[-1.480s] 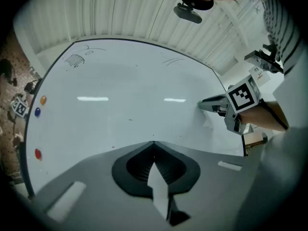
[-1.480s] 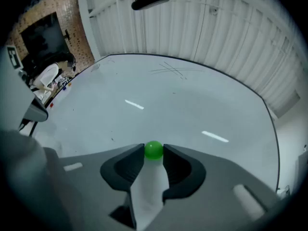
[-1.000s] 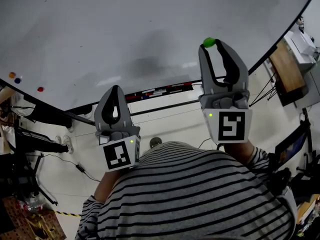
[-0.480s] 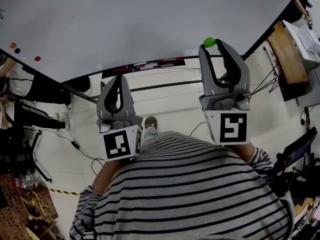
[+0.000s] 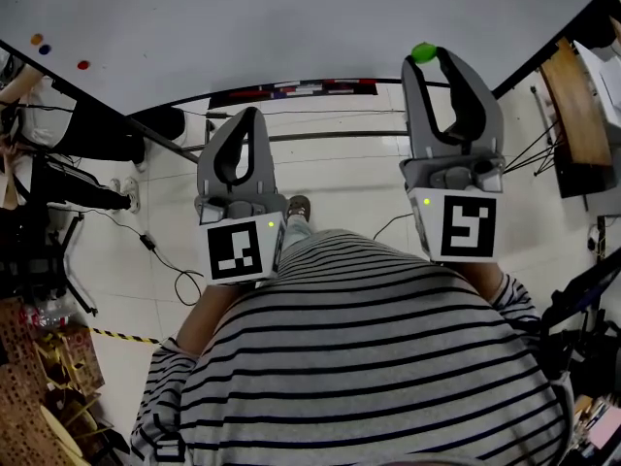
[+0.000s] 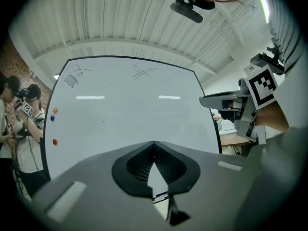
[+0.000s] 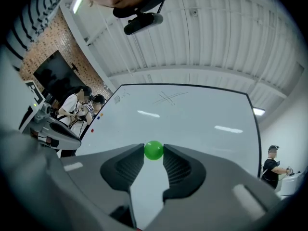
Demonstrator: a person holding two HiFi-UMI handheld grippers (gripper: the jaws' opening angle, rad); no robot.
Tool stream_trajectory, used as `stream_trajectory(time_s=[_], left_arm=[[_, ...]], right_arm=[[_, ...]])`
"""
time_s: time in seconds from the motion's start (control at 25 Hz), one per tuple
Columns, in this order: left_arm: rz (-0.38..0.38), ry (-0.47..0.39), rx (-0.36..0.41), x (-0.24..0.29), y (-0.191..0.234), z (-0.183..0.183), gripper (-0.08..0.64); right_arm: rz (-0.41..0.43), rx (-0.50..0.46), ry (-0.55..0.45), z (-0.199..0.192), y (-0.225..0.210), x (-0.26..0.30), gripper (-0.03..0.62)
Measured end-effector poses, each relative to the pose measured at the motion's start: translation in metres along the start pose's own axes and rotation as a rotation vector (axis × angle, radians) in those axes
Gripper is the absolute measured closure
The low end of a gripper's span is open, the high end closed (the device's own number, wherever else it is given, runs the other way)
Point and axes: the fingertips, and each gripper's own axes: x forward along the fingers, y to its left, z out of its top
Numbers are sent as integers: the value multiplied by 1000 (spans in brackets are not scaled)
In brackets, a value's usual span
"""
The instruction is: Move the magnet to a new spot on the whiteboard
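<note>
Magnet [image 7: 153,150] in right tongs [image 5: 427,58], left tongs [image 6: 154,143] alongside, whiteboard [image 7: 202,119] ahead

Both gripper views toward whiteboard [image 6: 130,114]

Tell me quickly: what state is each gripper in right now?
Left gripper: jaws closed, holding nothing.
Right gripper: jaws closed on the green magnet, held off the whiteboard.

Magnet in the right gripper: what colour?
Green. The magnet sits pinched at the right gripper tips, clearest in the right gripper view.
</note>
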Motion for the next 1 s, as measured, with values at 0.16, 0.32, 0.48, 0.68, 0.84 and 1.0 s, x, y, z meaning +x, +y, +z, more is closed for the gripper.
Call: stream_trajectory(time_s=[0.16, 0.32, 0.48, 0.68, 0.84, 1.0], left_arm=[[41, 21, -22, 2, 11, -10, 545], [59, 27, -36, 17, 28, -16, 544], [65, 27, -37, 40, 53, -17, 545], [75, 22, -36, 73, 95, -14, 545], [84, -6, -30, 94, 130, -9, 545], [95, -4, -34, 108, 157, -14, 545]], right_arm=[[20, 3, 14, -10, 3, 10, 468], [27, -10, 14, -18, 2, 37, 468], [8, -47, -4, -18, -1, 76, 468], [-54, -147, -45, -4, -11, 138, 468], [-104, -242, -65, 1, -14, 181, 468], [-132, -292, -35, -12, -14, 213, 468]])
